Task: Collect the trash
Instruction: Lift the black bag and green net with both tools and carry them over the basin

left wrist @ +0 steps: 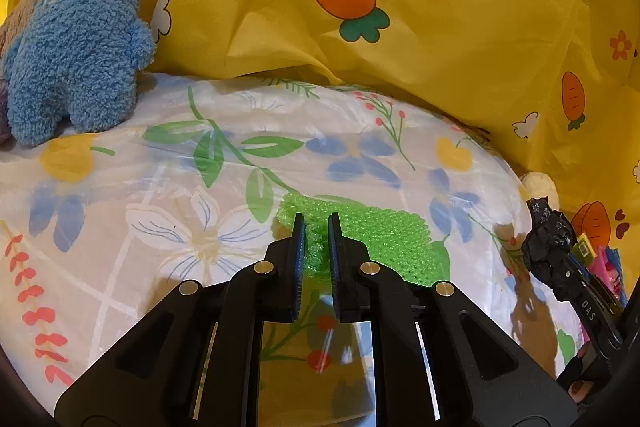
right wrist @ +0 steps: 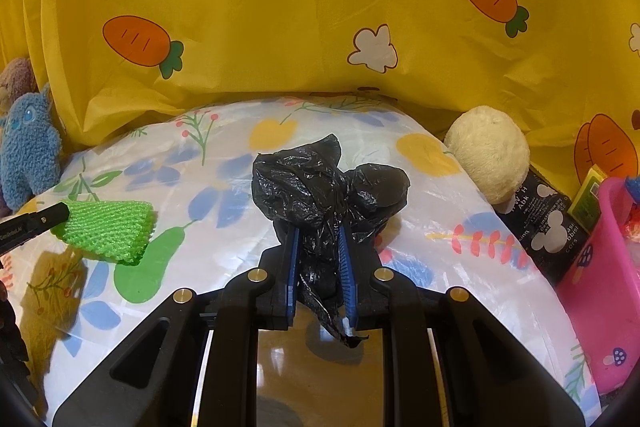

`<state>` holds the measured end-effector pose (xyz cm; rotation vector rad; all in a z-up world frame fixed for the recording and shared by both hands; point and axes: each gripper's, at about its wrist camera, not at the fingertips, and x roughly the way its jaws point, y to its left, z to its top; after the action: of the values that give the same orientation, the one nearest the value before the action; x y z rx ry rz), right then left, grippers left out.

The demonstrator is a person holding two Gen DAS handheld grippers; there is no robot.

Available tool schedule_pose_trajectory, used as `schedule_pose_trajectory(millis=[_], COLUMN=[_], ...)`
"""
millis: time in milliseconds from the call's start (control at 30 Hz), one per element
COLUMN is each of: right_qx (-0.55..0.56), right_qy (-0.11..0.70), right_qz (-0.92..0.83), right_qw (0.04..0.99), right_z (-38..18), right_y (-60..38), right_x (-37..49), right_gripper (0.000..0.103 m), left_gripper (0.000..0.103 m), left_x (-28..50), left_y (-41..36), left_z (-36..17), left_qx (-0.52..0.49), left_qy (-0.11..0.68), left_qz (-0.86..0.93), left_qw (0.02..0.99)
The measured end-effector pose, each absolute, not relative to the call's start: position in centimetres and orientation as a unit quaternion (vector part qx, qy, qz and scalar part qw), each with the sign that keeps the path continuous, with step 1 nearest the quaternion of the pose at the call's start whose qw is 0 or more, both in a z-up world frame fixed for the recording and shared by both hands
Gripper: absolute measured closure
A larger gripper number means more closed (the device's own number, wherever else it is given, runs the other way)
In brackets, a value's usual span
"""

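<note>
1. Green net (left wrist: 360,235) — foam mesh sleeve, lying flat on the floral bench (left wrist: 160,187), long axis running left to right across the left wrist view, near end bunched up between the left fingers (left wrist: 298,239).
2. Left gripper (left wrist: 317,239) closed to a narrow gap, pinching that near end; rest of the net stretching away to the right, toward the right hand.
3. Left gripper tilted down at the bench, net not yet lifted clear by the look of it.
4. Black bag (right wrist: 324,187) clamped in the right gripper (right wrist: 319,247) — fingers pressed on its crumpled neck, mouth not spread, body bulging above the tips.
5. Bag well apart from the net, off to its right; likely next: carrying the net rightward to the bag.
6. Pink bin (right wrist: 592,267) at the far right edge, beside a cream plush (right wrist: 488,155); blue plush (left wrist: 80,47) back left against the yellow curtain (left wrist: 440,7).
</note>
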<state>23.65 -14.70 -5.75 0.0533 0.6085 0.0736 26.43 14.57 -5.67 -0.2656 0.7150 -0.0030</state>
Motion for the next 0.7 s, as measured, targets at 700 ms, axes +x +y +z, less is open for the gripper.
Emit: schedule_pose_trajectory(millis=[700], right_qx=[0.057], right_qy=[0.245], right_qz=[0.061], right_qw=[0.966], right_z=[-2.8], right_y=[-16.6], right_x=[16.1], right_gripper=[0.085], left_gripper=[0.093], left_x=[21.5], left_y=[10.6], left_z=[-0.6], left_qx=[-0.092], left_qy=[0.292], left_qz=[-0.023], left_qw=[0.952])
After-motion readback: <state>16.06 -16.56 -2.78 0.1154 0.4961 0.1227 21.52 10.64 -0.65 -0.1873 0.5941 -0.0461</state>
